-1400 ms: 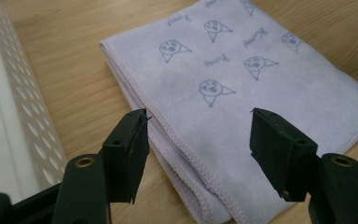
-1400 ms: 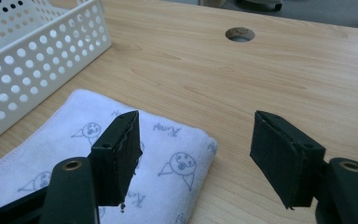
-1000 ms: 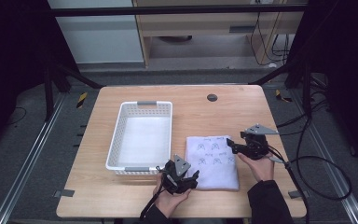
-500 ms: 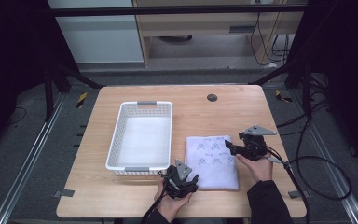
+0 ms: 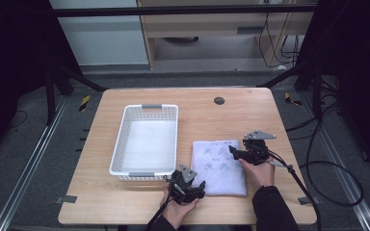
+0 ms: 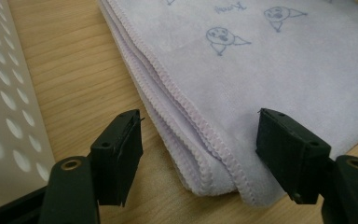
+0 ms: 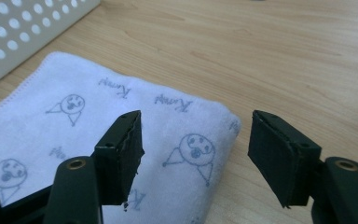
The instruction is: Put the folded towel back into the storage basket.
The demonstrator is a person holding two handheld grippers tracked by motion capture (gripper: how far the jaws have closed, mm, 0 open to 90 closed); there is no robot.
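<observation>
A folded pale lilac towel (image 5: 219, 166) printed with small faces lies flat on the wooden table, right of a white perforated basket (image 5: 144, 107). My left gripper (image 5: 196, 186) sits low at the towel's near left corner. Its jaws have just been opening and stand wide on either side of the layered corner (image 6: 205, 168) without pressing it, so the left gripper (image 6: 198, 128) is open. My right gripper (image 5: 234, 152) hovers over the towel's far right corner (image 7: 214, 121). Its jaws have just been closing a little, but the right gripper (image 7: 196, 128) is still open, clear of the cloth.
The basket wall (image 6: 0, 93) stands close on the left of the left gripper. Its perforated side (image 7: 28, 28) lies beyond the towel in the right gripper view. A dark round hole (image 5: 218, 100) marks the far tabletop. Cables trail off the table's right edge.
The right gripper has dipped slightly toward the towel. The left hand has stayed at the near corner. The towel and basket have not moved.
</observation>
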